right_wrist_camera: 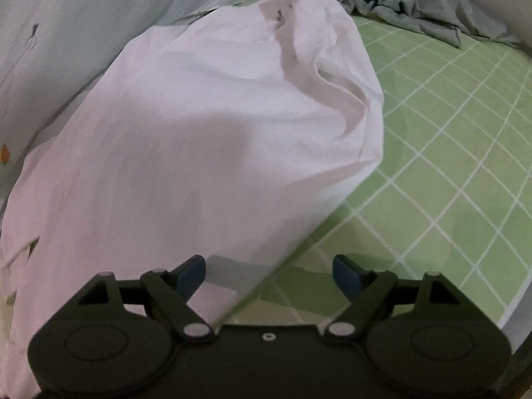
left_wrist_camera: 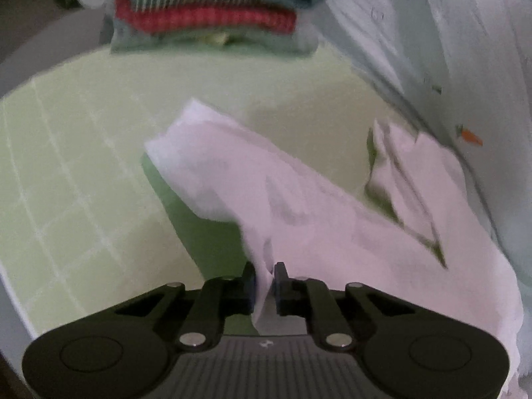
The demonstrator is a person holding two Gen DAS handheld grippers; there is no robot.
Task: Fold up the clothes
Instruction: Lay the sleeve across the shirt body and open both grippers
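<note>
A pale pink garment (left_wrist_camera: 299,206) lies rumpled on a green checked sheet (left_wrist_camera: 66,153). My left gripper (left_wrist_camera: 265,274) is shut on a fold of this garment, the cloth pinched between its black fingers. In the right wrist view the same pink garment (right_wrist_camera: 199,126) spreads wide to the left and ahead. My right gripper (right_wrist_camera: 269,274) stands open, its blue pads (right_wrist_camera: 191,274) far apart. A straight edge of the cloth runs down between them, and neither pad presses on it.
A stack of folded clothes (left_wrist_camera: 212,16), striped, red and grey-green, sits at the far edge of the sheet. A crumpled grey garment (right_wrist_camera: 422,6) lies at the far right. A pale printed cloth (left_wrist_camera: 449,50) rises along one side.
</note>
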